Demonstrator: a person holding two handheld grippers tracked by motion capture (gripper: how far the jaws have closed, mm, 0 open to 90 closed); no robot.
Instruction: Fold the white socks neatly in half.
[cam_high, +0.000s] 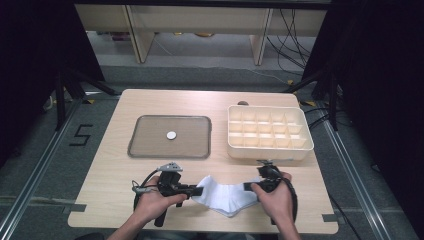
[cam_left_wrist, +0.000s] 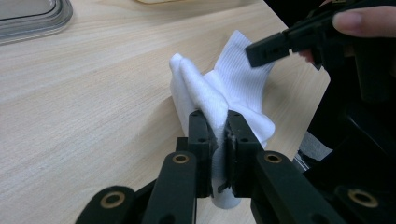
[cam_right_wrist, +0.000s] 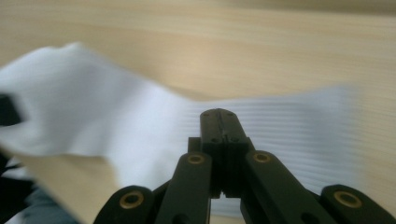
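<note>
A white cloth (cam_high: 227, 196) lies near the table's (cam_high: 115, 165) front edge, stretched between two grippers. The left gripper (cam_high: 199, 190) pinches one bunched end; the right gripper (cam_high: 248, 187) is clamped on the other. It looks light and floppy, best held by its edges. A tray (cam_high: 145, 150) and a divided box (cam_high: 270, 151) sit behind it.

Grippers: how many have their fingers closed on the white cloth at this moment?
2. The left gripper pinches the white cloth at its left end; the right gripper is shut at its right end, near the table's front edge.
</note>
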